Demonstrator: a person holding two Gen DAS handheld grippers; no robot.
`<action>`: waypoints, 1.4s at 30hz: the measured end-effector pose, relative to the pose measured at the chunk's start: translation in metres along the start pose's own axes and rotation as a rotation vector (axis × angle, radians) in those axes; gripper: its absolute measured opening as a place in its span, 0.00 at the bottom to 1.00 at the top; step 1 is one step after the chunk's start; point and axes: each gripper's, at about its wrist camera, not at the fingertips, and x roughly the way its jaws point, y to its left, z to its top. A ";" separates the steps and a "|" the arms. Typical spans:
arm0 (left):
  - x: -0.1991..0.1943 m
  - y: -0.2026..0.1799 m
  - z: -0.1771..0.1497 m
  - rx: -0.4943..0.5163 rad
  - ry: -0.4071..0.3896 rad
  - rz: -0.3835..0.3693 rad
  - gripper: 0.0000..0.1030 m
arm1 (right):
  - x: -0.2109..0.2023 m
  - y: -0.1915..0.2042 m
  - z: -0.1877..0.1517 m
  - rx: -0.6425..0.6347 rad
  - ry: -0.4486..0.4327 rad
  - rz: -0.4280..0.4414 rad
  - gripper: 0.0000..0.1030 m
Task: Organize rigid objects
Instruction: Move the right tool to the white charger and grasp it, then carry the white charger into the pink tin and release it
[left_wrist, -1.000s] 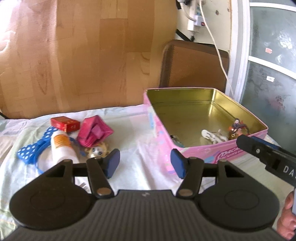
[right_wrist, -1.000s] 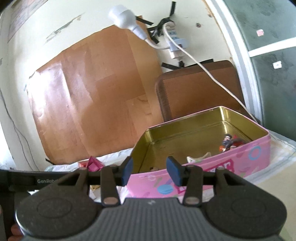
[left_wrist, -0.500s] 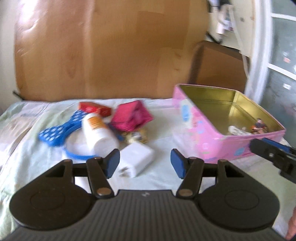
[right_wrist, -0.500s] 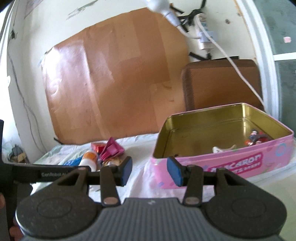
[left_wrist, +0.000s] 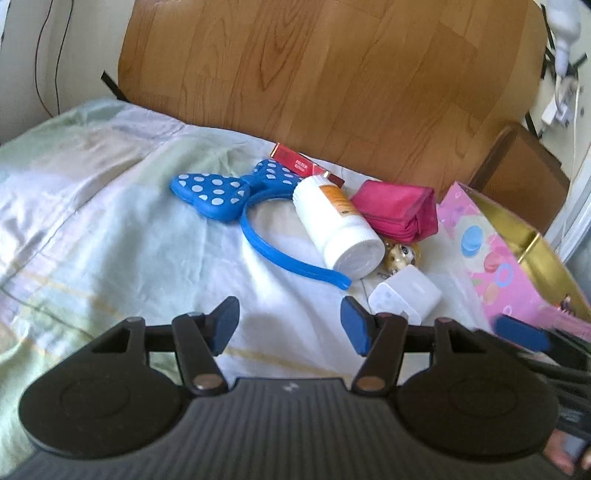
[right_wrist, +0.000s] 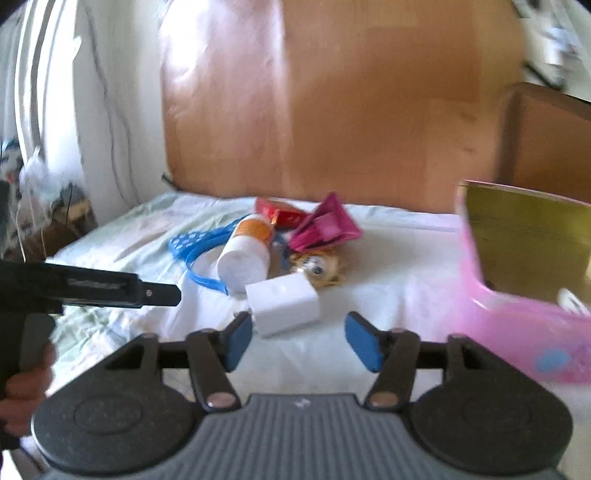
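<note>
Pale sheet-covered bed (left_wrist: 110, 229) carries everything. Pink rectangular tin box with gold inside (left_wrist: 517, 258), open-topped, sits at the right edge; a few small items lie in it, too blurred to name.

Blue polka-dot bow headband (left_wrist: 221, 192): stiff plastic arc, light, springy; best taken on the band rather than the bow.

White plastic bottle with orange label (left_wrist: 340, 221), on its side across the headband: smooth, round, likely to roll; grip across the body.

Magenta folded pouch (left_wrist: 395, 210) just right of the bottle; red flat carton (left_wrist: 306, 166) behind it.

White cube-shaped charger plug (right_wrist: 284, 302): nearest piece, hard, light, flat-faced; pinch on opposite flat sides.

Small golden doll head (left_wrist: 400, 254) between bottle and plug.

Left claw (left_wrist: 290, 325): spread, empty. Right claw (right_wrist: 299, 341): has just been opening, nothing between the pads, plug just ahead.
</note>
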 end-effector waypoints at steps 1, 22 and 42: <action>-0.001 0.001 0.001 -0.004 -0.001 -0.002 0.61 | 0.010 0.004 0.002 -0.033 0.014 0.006 0.64; 0.009 -0.077 -0.019 0.147 0.168 -0.365 0.61 | -0.059 -0.068 -0.042 -0.026 0.141 0.231 0.56; 0.019 -0.152 -0.048 0.301 0.324 -0.453 0.59 | -0.094 -0.043 -0.082 -0.103 0.029 -0.023 0.55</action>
